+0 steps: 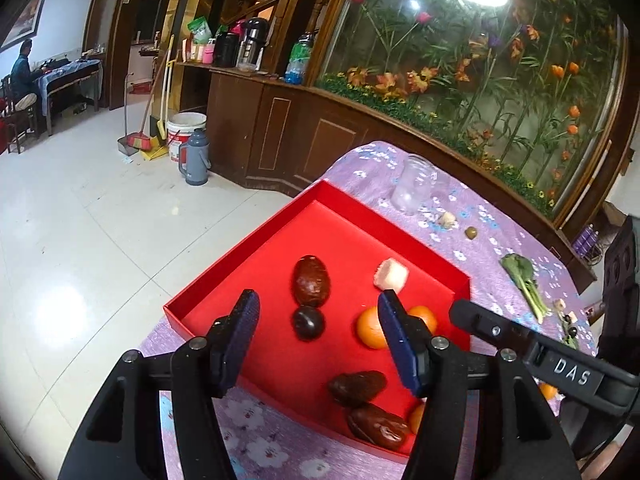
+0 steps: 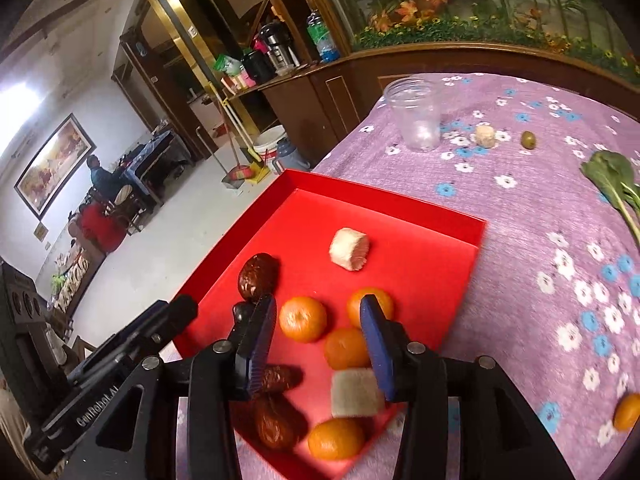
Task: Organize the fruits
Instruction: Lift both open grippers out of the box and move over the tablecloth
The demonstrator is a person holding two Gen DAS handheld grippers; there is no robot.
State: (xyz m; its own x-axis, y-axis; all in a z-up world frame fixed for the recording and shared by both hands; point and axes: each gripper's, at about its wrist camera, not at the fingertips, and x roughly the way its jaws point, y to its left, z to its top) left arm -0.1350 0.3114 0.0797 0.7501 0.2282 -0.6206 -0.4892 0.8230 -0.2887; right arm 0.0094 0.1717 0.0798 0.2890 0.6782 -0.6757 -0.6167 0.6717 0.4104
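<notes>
A red tray point(image 1: 240, 248) point(image 2: 288, 184) sits on a purple flowered tablecloth. It holds several brown dates point(image 1: 310, 286) point(image 2: 258, 274), small oranges point(image 1: 370, 328) point(image 2: 302, 318) and pale cut chunks point(image 1: 391, 275) point(image 2: 349, 254). My left gripper point(image 1: 316, 308) is open and empty above the tray. My right gripper point(image 2: 318, 314) is open and empty above the oranges; a pale square chunk point(image 2: 354, 394) lies just below it. The right gripper's body point(image 1: 540, 352) shows in the left wrist view. One orange point(image 2: 628, 412) lies on the cloth outside the tray.
On the cloth beyond the tray stand a clear glass jar point(image 2: 416, 118) point(image 1: 412, 190), a pale chunk point(image 2: 485, 135), a green olive point(image 2: 529, 140) and a leafy green point(image 2: 614, 184) point(image 1: 524, 280). A wooden cabinet point(image 1: 280, 136) and tiled floor point(image 1: 80, 240) lie to the left.
</notes>
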